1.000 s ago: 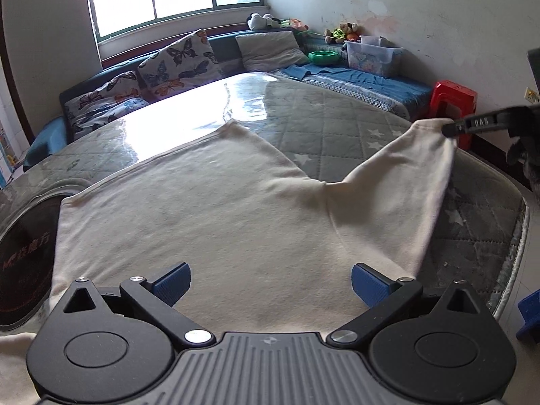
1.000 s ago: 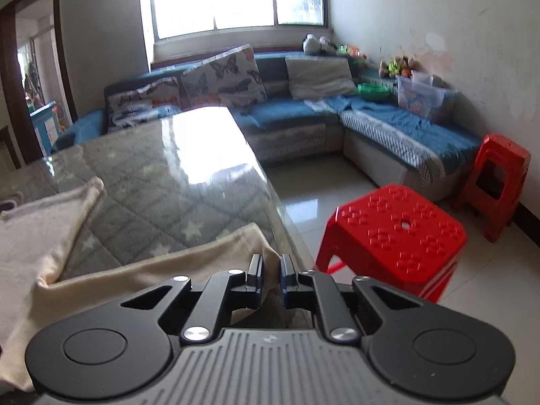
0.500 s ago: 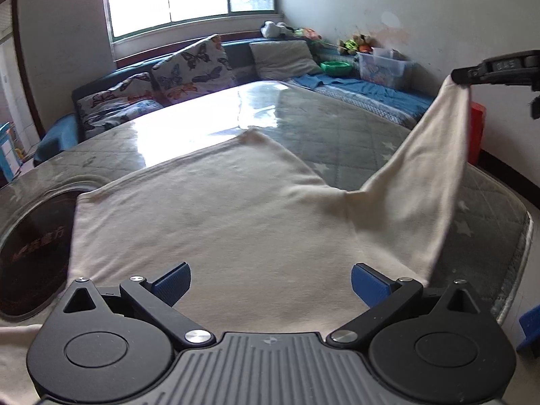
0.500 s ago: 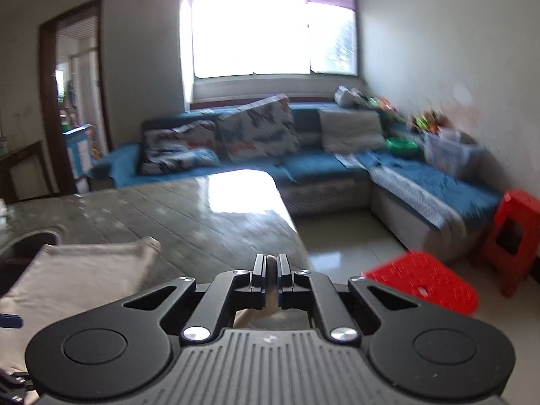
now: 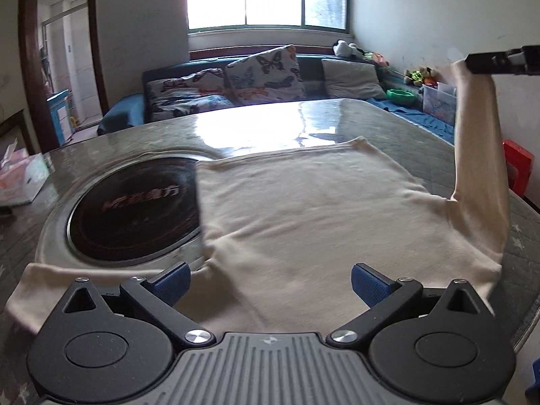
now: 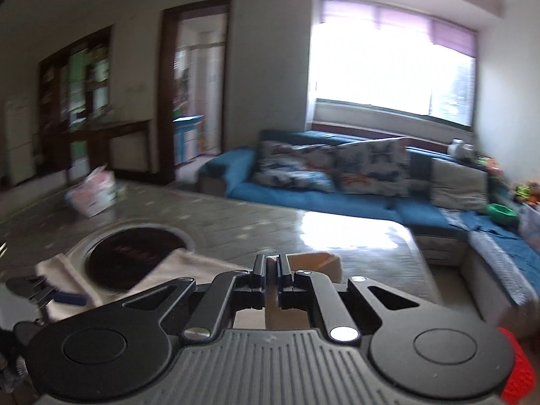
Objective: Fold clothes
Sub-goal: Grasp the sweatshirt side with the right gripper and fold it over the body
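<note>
Cream shirt (image 5: 303, 209) flat on table (image 5: 337, 125); right gripper (image 6: 270, 263) pinches sleeve at 2 o'clock, left gripper (image 5: 270, 280) spread.

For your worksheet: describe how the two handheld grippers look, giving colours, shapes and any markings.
The left gripper has a ribbed grey body, two round black discs, black linkage arms with silver pivot pins and blue textured pads. The right gripper has the same build. Its pads' colour cannot be seen.

blurred, perhaps unreadable lettering on cooktop (image 5: 135, 209)
</note>
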{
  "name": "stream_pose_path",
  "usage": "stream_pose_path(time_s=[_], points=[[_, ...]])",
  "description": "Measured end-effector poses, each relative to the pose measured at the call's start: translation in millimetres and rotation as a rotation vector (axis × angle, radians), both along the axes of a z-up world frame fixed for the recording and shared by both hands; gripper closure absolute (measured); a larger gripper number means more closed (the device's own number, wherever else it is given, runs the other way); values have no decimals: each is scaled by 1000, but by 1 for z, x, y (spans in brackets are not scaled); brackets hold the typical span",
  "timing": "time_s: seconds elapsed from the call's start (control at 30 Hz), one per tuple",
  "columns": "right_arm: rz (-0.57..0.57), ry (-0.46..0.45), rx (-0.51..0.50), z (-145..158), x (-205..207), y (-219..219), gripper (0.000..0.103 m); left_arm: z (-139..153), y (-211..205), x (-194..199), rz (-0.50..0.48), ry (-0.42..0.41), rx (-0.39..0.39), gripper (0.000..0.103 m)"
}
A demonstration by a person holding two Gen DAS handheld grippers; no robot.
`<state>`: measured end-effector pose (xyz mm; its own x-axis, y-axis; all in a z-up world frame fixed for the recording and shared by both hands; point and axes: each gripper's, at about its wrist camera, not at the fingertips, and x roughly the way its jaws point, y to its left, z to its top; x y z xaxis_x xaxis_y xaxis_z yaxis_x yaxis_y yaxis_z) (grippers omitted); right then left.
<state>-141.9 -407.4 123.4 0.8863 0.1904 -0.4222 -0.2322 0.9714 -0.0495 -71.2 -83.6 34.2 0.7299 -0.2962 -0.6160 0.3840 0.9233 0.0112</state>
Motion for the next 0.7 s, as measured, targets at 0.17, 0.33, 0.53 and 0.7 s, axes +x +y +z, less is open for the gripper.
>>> stream_pose_path(time_s=[0.17, 0.33, 0.53, 0.7], points=[[108, 73, -17, -26, 11, 50, 98, -8, 19, -6, 33, 22, -18, 0], [184, 144, -13, -45, 12, 84, 98, -13, 26, -8, 44, 32, -26, 0], [224, 142, 23, -42, 8, 89, 93, -12, 25, -10, 41, 30, -27, 0], [135, 132, -21, -38, 6, 57, 73, -6, 17, -11, 20, 6, -33, 0]])
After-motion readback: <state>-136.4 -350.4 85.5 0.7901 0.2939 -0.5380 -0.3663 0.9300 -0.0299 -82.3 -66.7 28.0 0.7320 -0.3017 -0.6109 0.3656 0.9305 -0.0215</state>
